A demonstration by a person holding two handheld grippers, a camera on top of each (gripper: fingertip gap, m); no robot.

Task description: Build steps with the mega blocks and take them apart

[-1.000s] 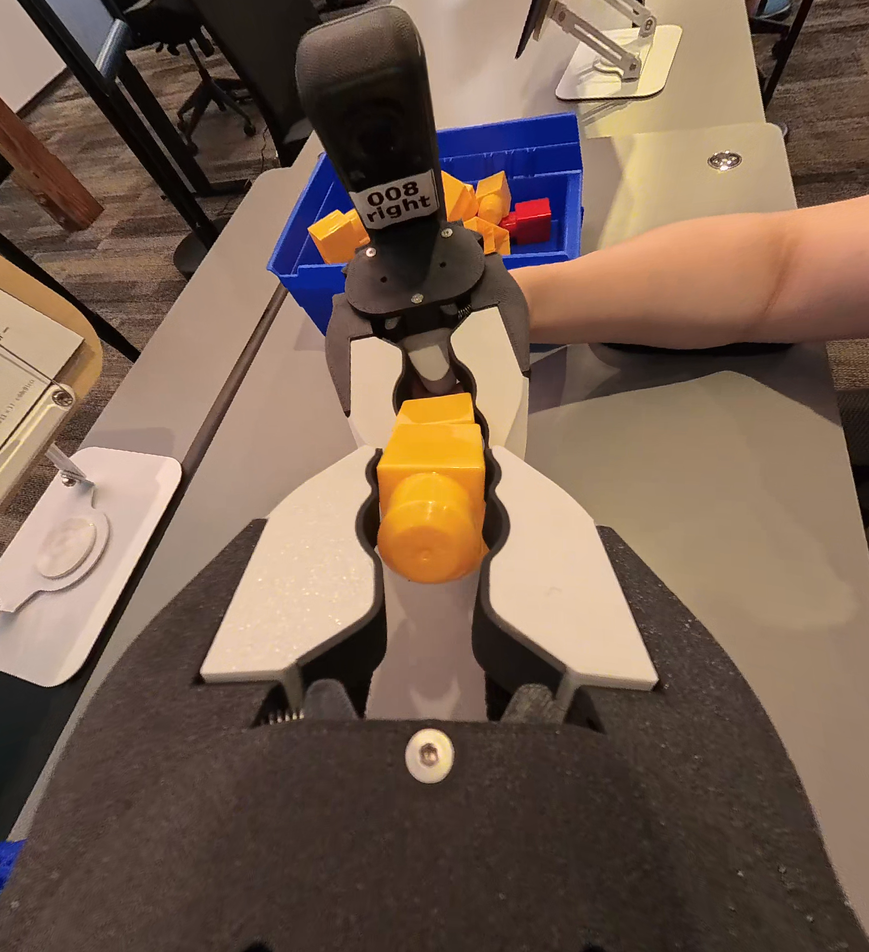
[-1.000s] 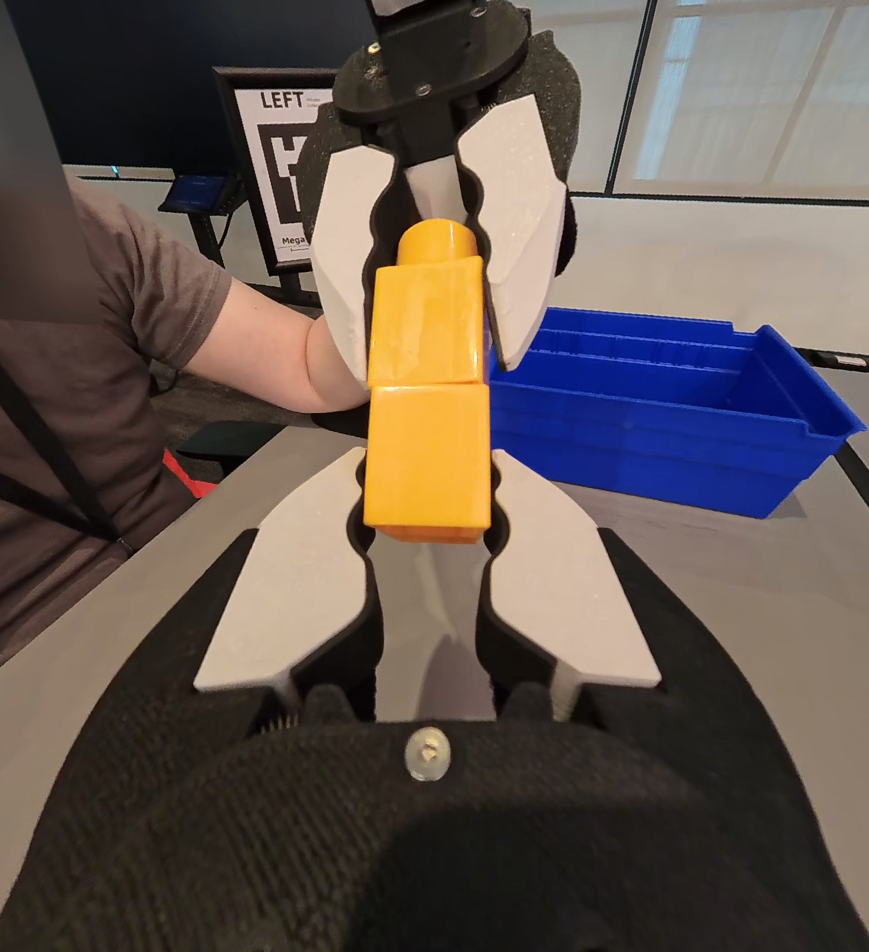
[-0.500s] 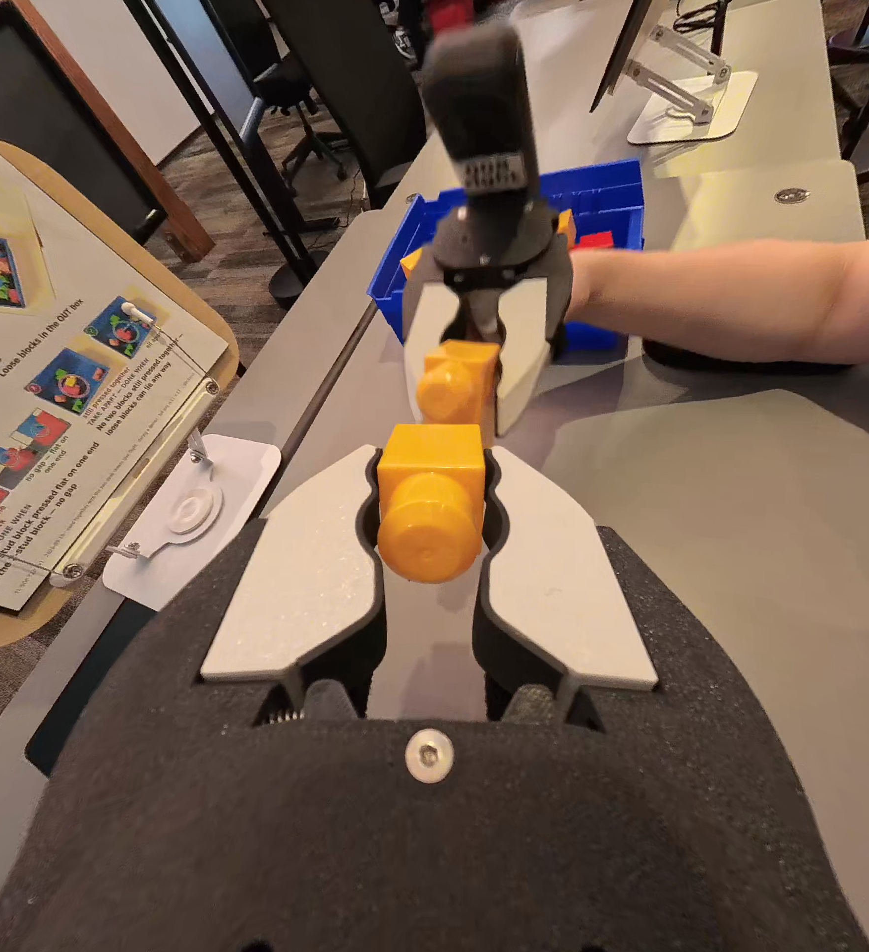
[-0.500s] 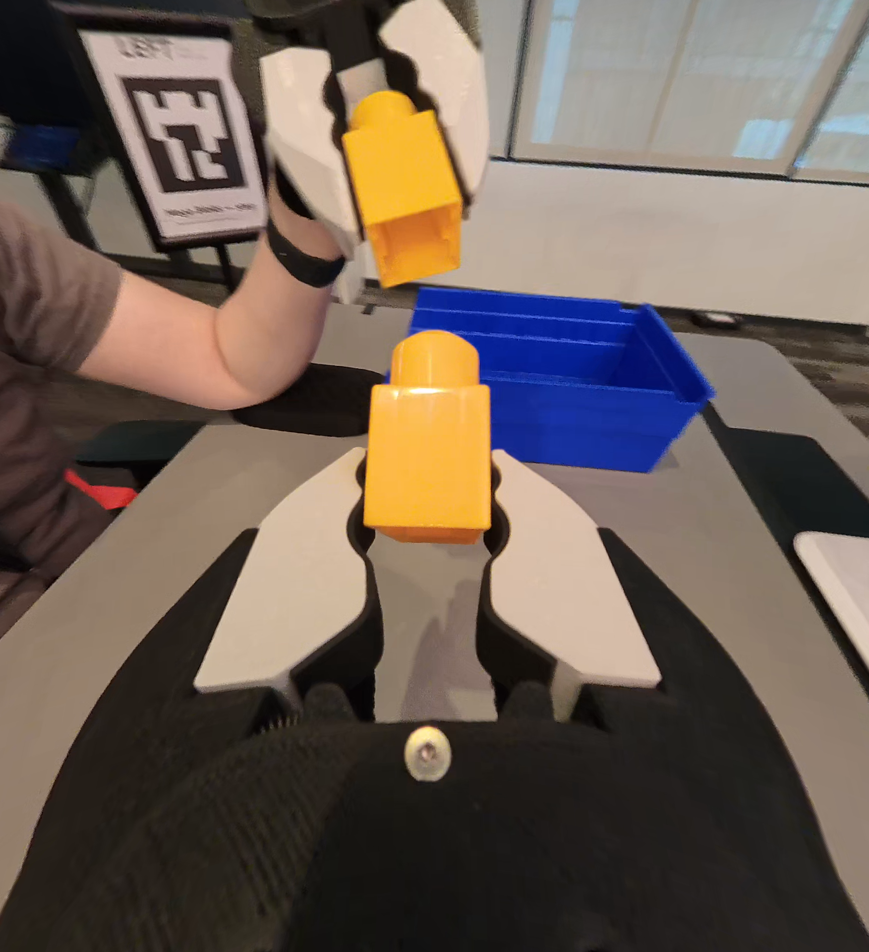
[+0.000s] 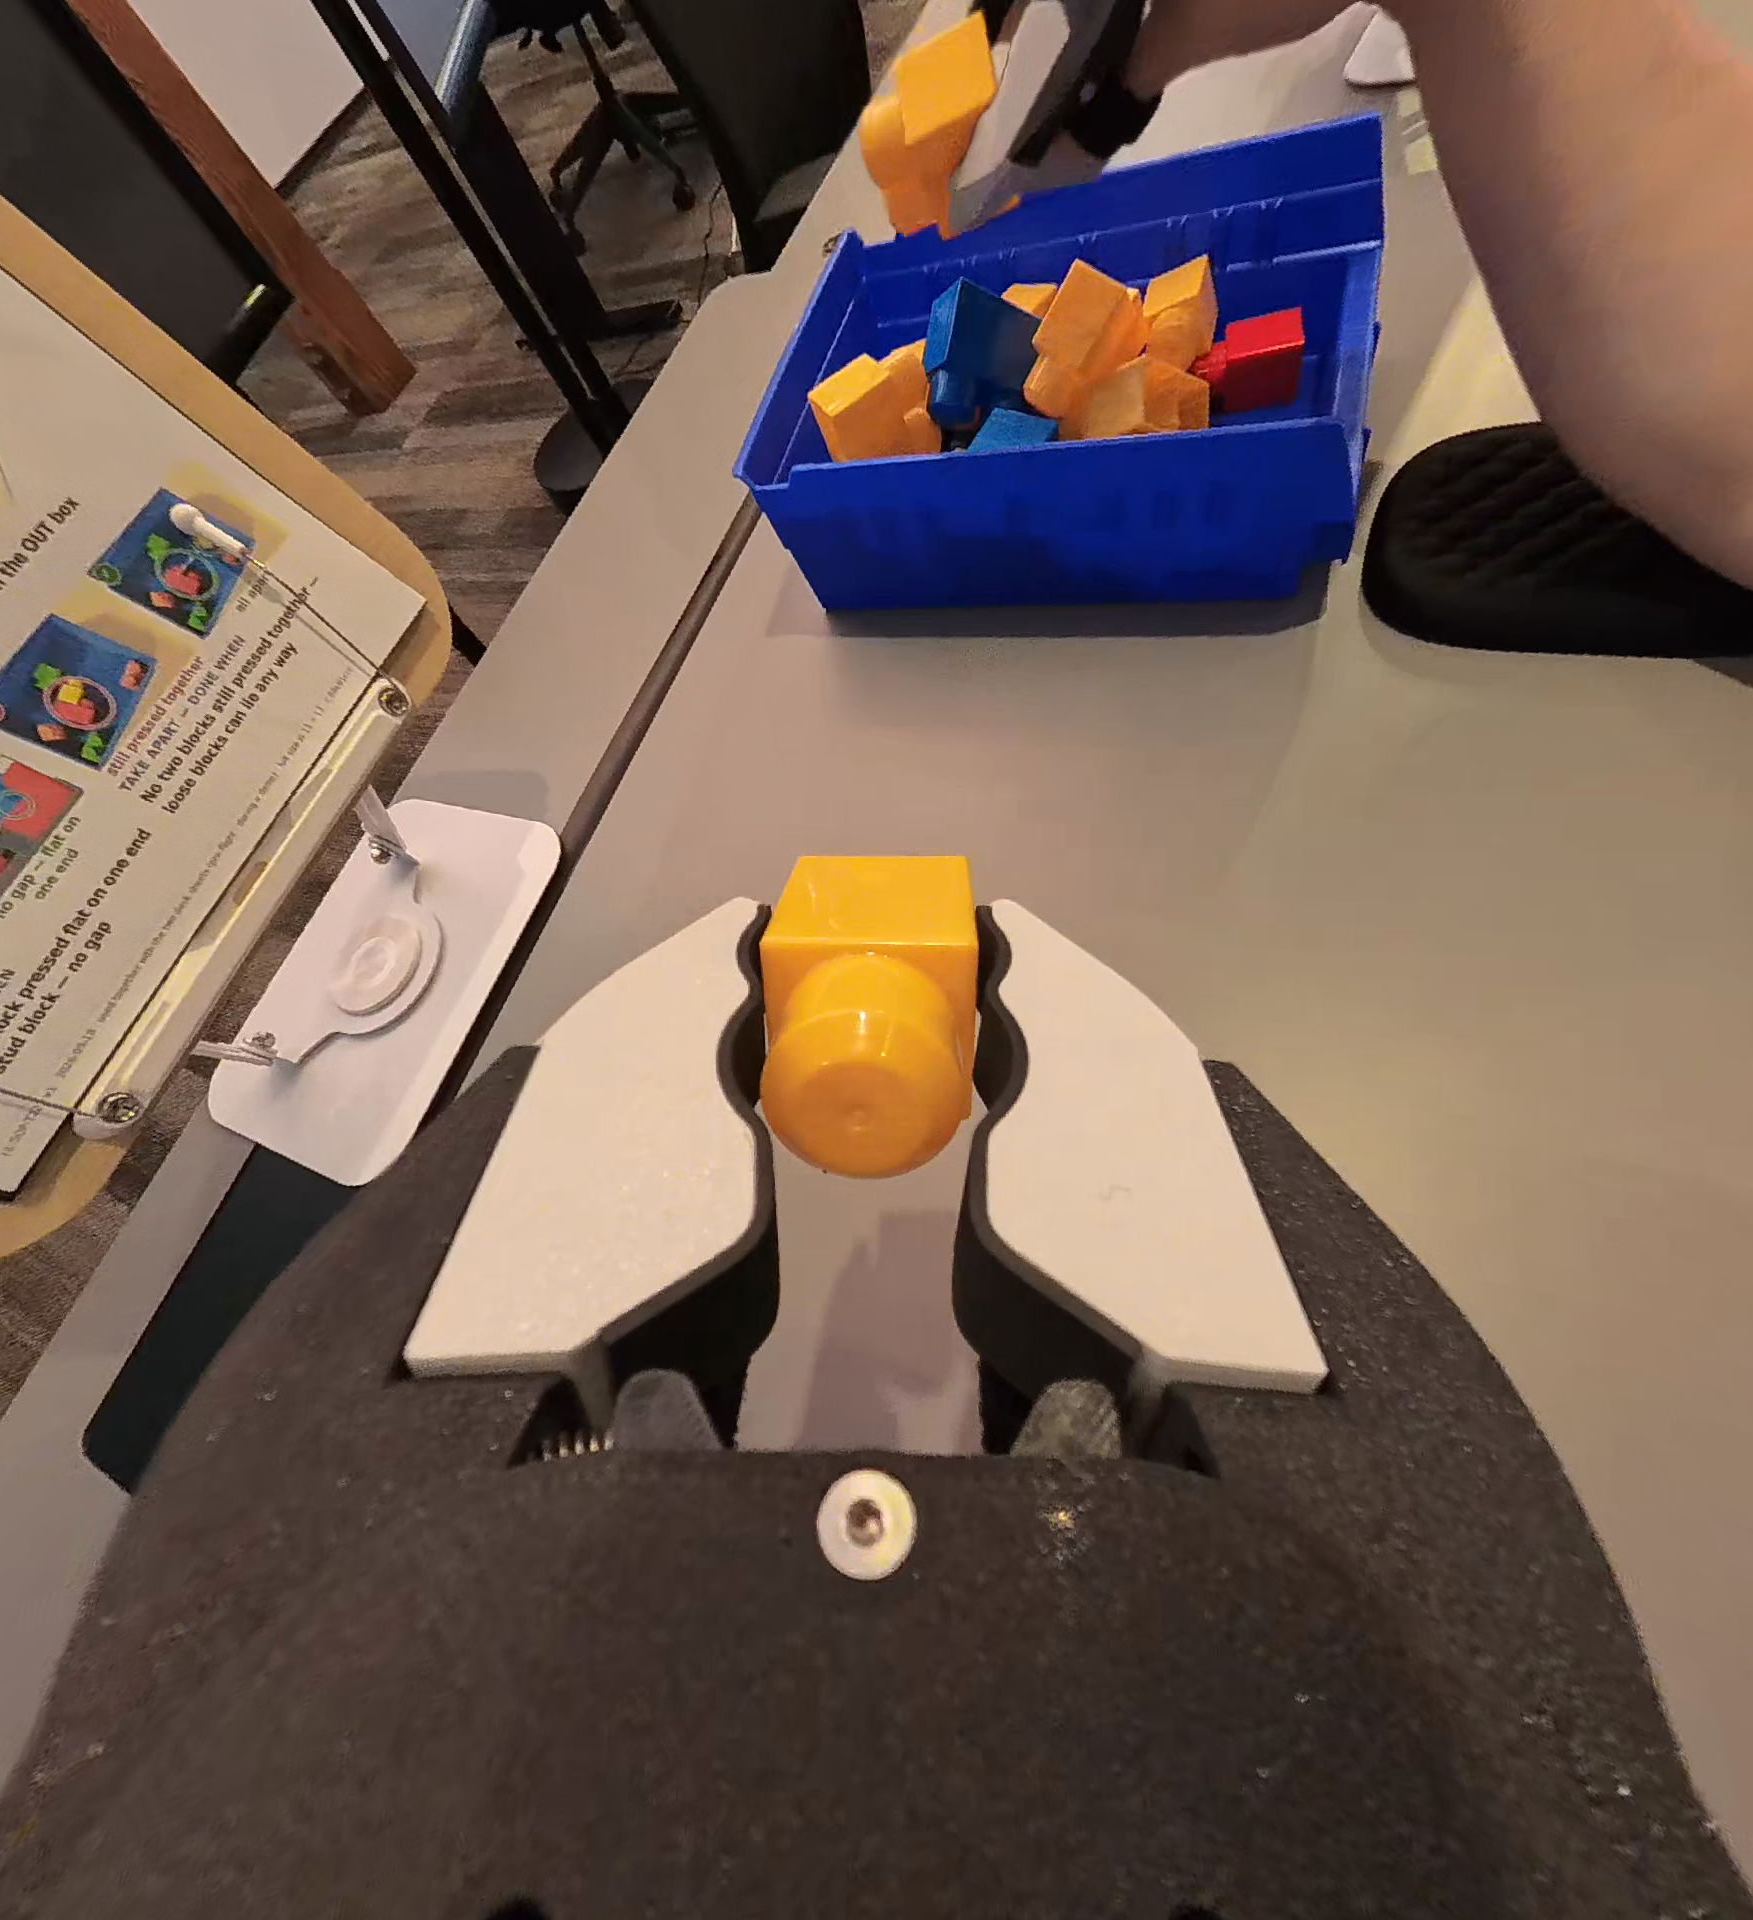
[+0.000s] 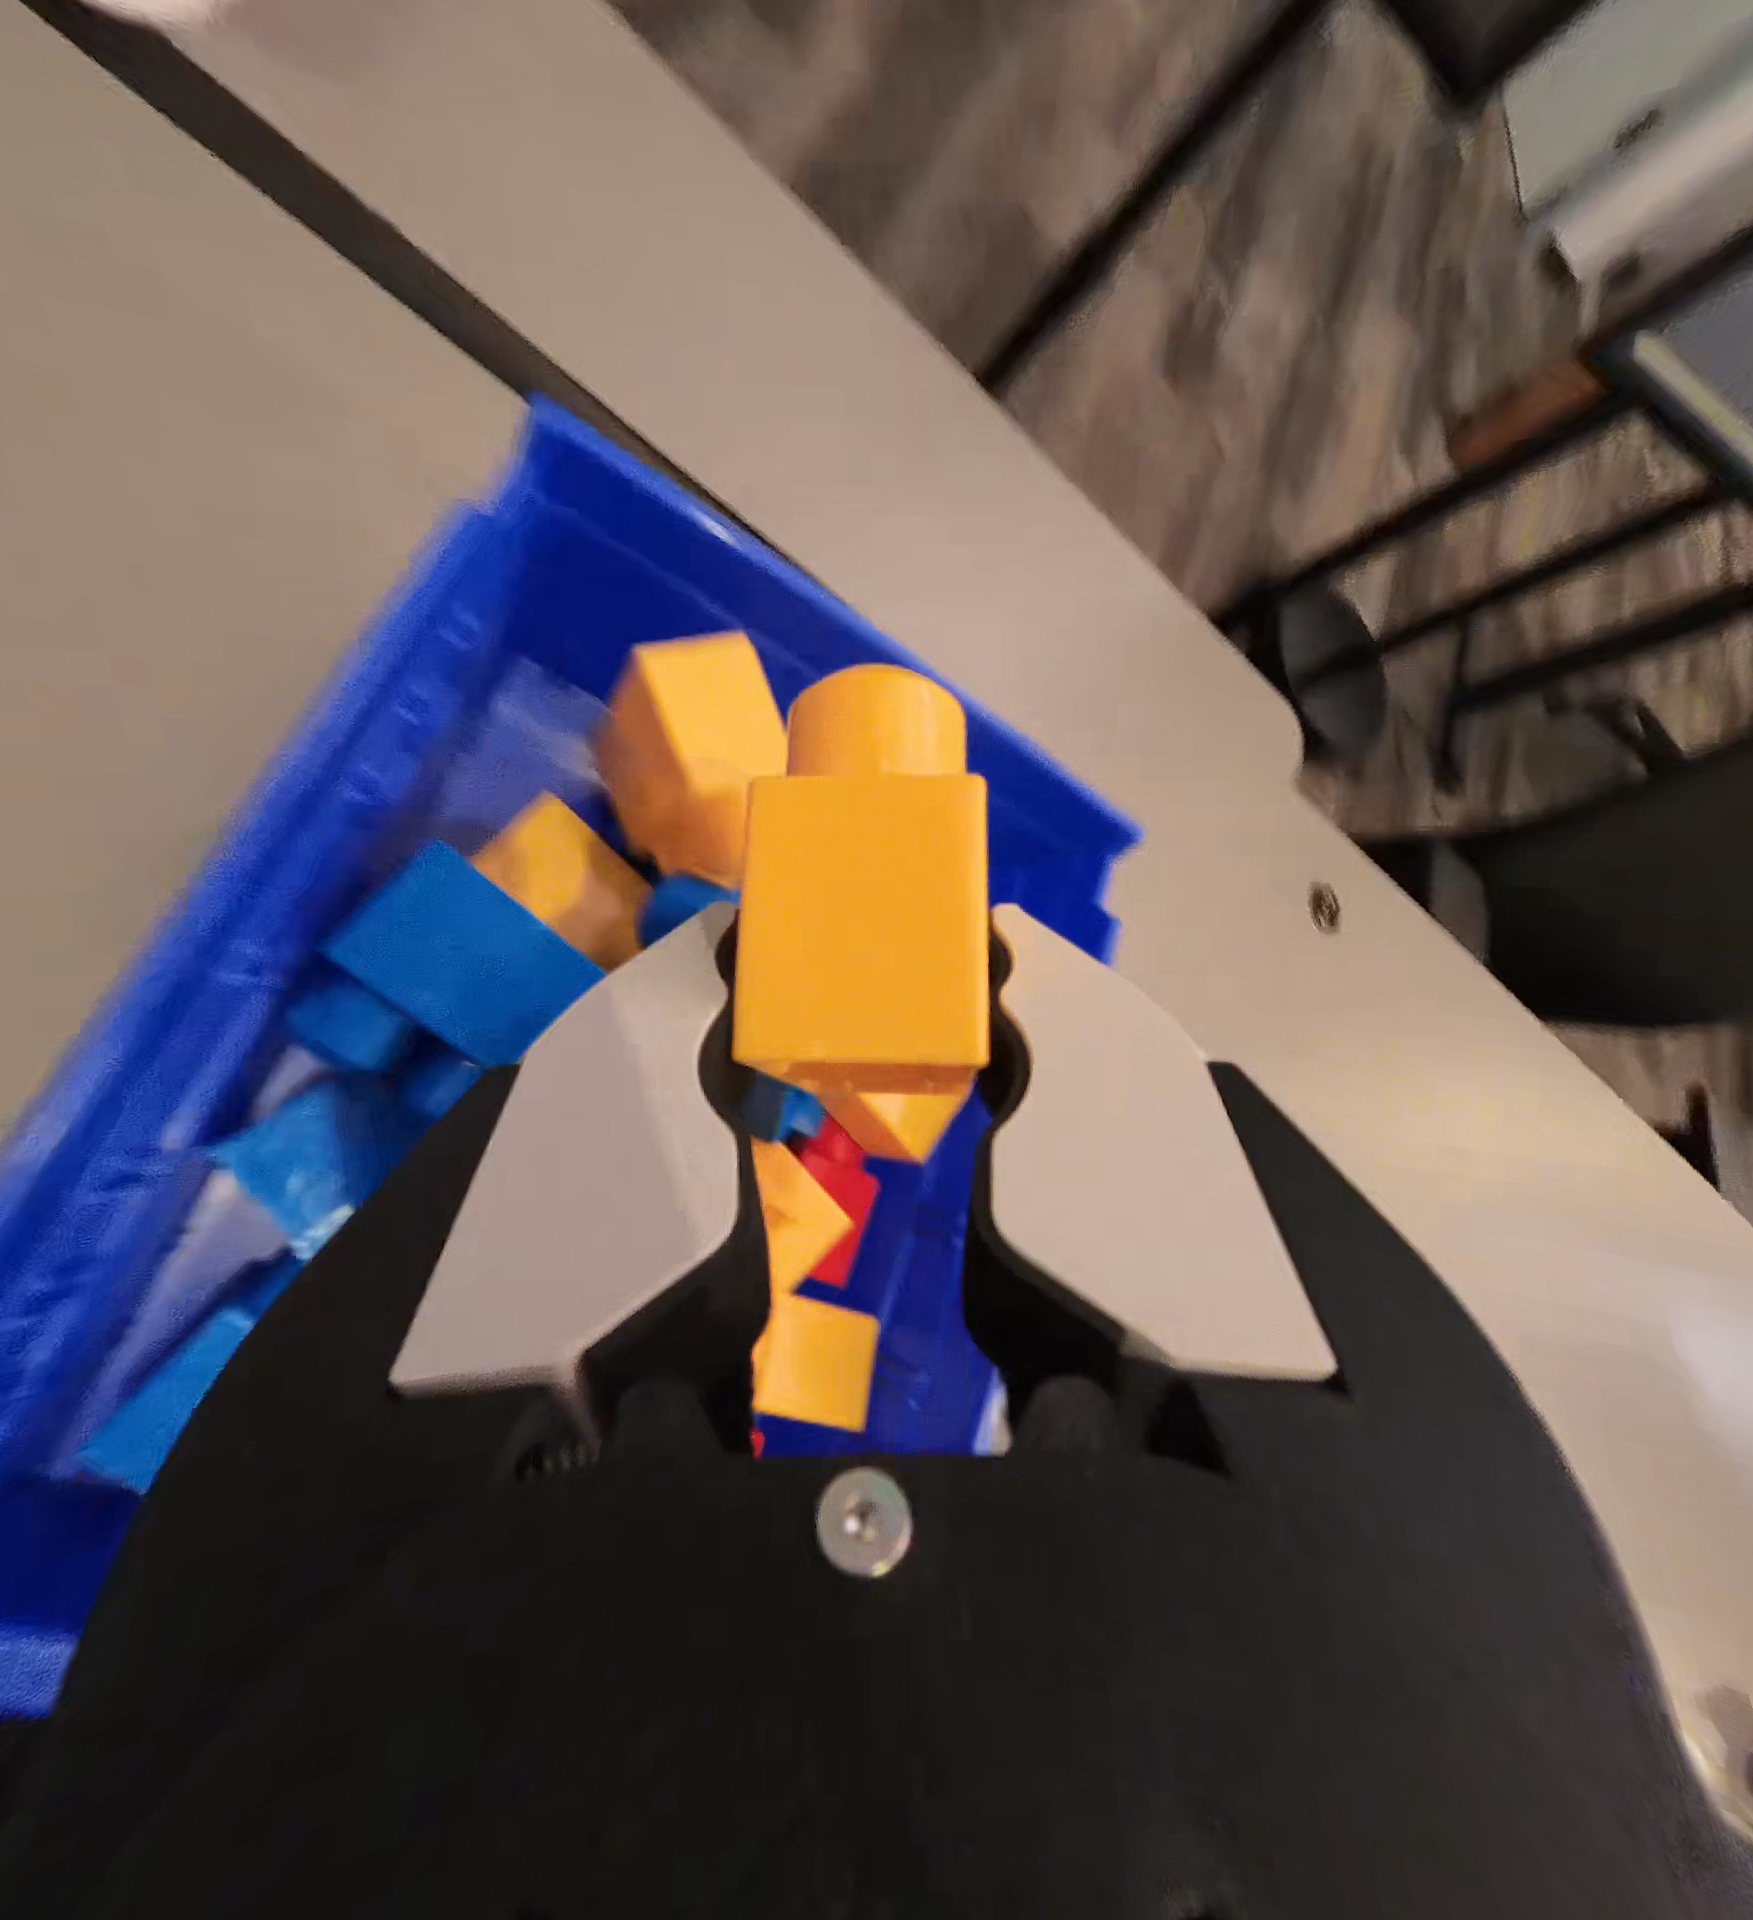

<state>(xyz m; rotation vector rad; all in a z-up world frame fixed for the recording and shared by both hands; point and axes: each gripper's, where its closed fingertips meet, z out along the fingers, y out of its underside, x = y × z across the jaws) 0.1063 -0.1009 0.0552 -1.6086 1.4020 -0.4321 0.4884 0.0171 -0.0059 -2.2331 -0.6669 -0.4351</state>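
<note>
My left gripper is shut on an orange one-stud block, stud toward the camera, held above the grey table. My right gripper is shut on a second orange one-stud block, stud pointing away, held over the blue bin. In the left wrist view the right gripper shows at the top with its orange block above the far rim of the blue bin. The bin holds several loose orange, blue and red blocks.
An instruction board on a white stand base stands off the table's left edge. A person's forearm rests on a black pad right of the bin. Office chairs and table legs stand beyond. Some 40 cm of space lies between my two pairs of fingers.
The two joined orange blocks have been pulled apart. My right gripper has carried its block away and now tilts down over the blue bin. My left gripper still holds its block.
</note>
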